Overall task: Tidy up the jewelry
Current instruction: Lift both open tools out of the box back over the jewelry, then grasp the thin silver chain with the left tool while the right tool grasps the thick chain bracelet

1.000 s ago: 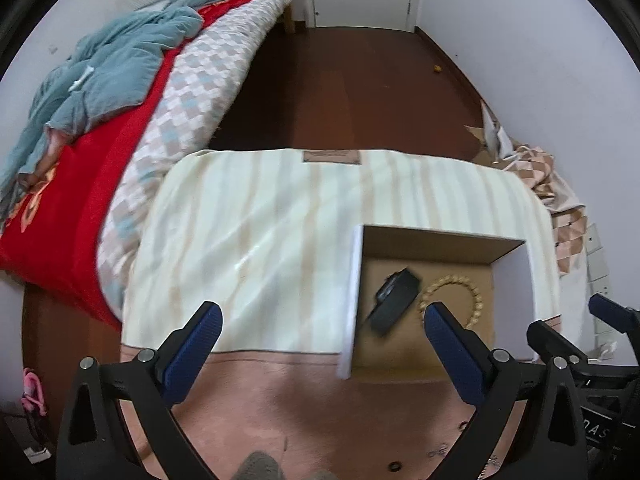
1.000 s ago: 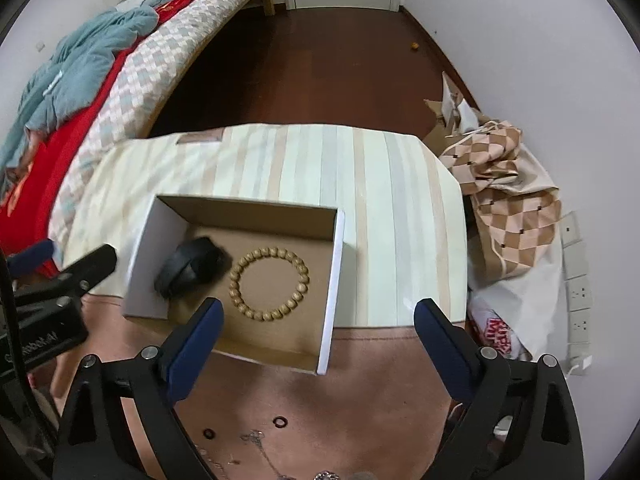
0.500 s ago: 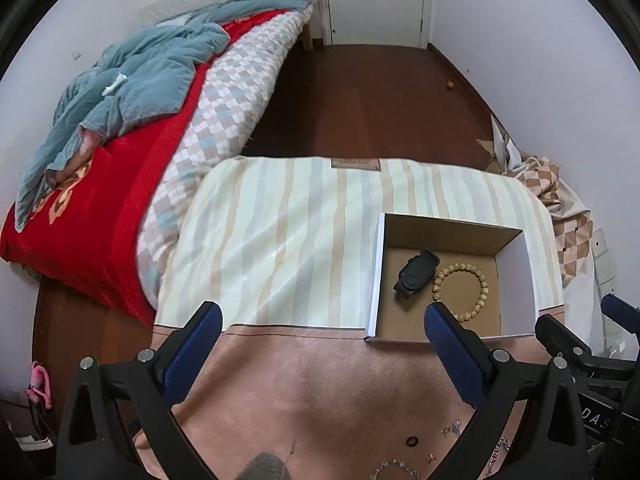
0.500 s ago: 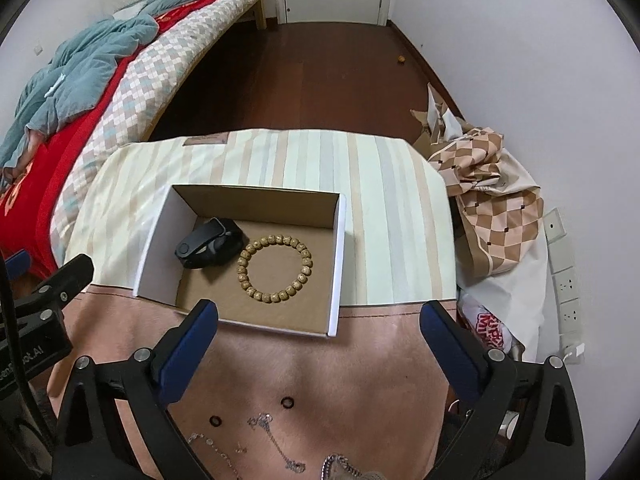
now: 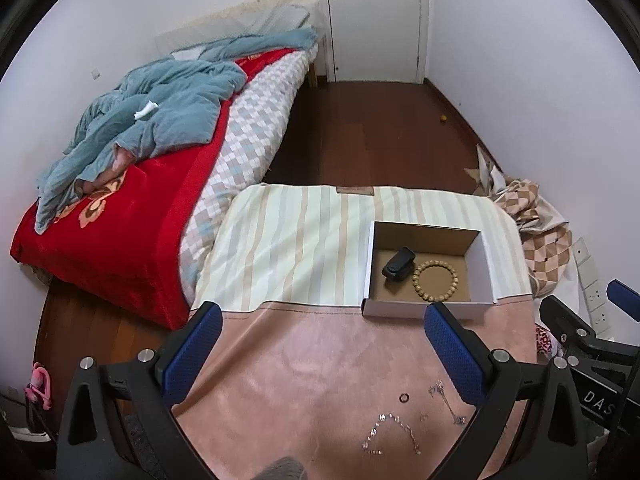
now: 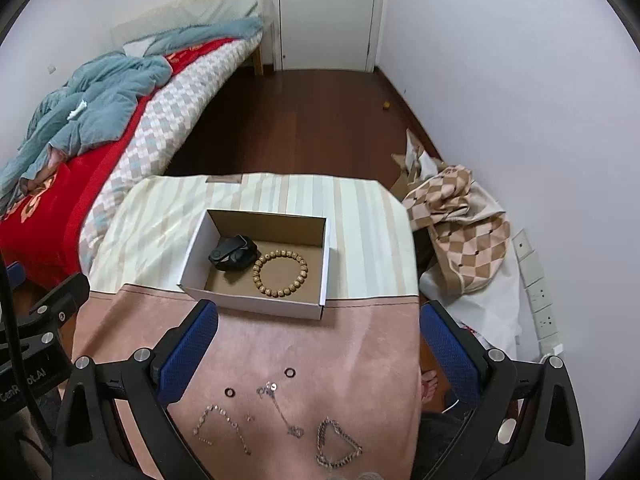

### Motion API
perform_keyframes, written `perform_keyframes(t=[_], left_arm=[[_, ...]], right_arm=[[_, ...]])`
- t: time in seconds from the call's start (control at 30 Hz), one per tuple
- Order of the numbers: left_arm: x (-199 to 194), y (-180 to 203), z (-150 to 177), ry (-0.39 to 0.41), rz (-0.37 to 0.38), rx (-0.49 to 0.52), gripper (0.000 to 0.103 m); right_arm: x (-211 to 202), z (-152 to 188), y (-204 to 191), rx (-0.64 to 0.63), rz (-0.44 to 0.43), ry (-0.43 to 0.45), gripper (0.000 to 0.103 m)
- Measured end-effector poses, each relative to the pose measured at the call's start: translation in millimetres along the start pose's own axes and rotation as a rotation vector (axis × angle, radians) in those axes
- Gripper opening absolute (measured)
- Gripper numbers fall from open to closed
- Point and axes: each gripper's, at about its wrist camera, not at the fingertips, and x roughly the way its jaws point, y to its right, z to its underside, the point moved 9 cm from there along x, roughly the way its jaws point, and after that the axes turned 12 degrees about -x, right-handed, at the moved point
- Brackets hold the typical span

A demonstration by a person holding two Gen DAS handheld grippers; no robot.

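Both claws are held up high over the near end of the bench [image 6: 360, 344], tilted down and looking along it toward the door [image 6: 328, 16]. The left claw [image 5: 322, 344] has its blue fingers [image 5: 192, 348] spread wide apart with nothing between them, and the right claw [image 6: 316, 344] is the same, wide apart and empty. In the left view you can see the right one poking in at the right edge, so they sit side by side, near each other but not touching.

The box [image 6: 256, 304] sits where the pink cloth [image 6: 360, 344] meets the striped cloth [image 6: 372, 232], on the right side of the bench. Inside it are a bead bracelet [image 6: 280, 274] and a black clip-like thing [image 6: 232, 256] just beside it; can't tell if they touch.

The rest of the jewelry is loose on the pink cloth right under the claws: two small dark rings [image 6: 289, 372], a thin chain [image 6: 222, 426], another thin chain with a pendant [image 6: 280, 408], and a chunky chain bracelet [image 6: 336, 448]. All of it is well apart from the box.

Bed [image 5: 120, 216] with a red blanket sits off to the left.
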Motion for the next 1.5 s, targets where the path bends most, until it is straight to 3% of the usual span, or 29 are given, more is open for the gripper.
perform_keyframes(t=[0.33,0.5,0.6,0.83,1.0,1.2,1.3,1.43,1.5], left_arm=[[-42,-11,18,0.051,0.019,-0.016,0.103],[-39,-19,34,0.036,-0.001,-0.034,0.103],[-24,-26,56,0.013,-0.030,-0.041,0.103],[42,-40,132,-0.146,-0.103,-0.035,0.103],[82,-44,167,-0.245,-0.138,-0.015,0.103],[104,-32,196,-0.337,-0.080,-0.003,0.102],[111,-15,209,-0.379,-0.023,0.021,0.095],[119,4,223,-0.418,0.000,0.072,0.066],[118,11,224,-0.405,0.029,0.080,0.056]], right_arm=[[-53,22,2,0.014,0.013,0.073,0.102],[-50,46,2,0.054,-0.027,0.050,0.102],[-30,80,14,0.122,-0.028,0.001,0.102],[55,181,32,0.271,-0.060,-0.227,0.102],[98,228,32,0.316,-0.052,-0.331,0.084],[112,247,26,0.292,-0.043,-0.374,0.072],[112,247,24,0.264,-0.027,-0.375,0.063],[112,245,20,0.232,-0.010,-0.374,0.061],[112,244,19,0.225,-0.011,-0.369,0.055]])
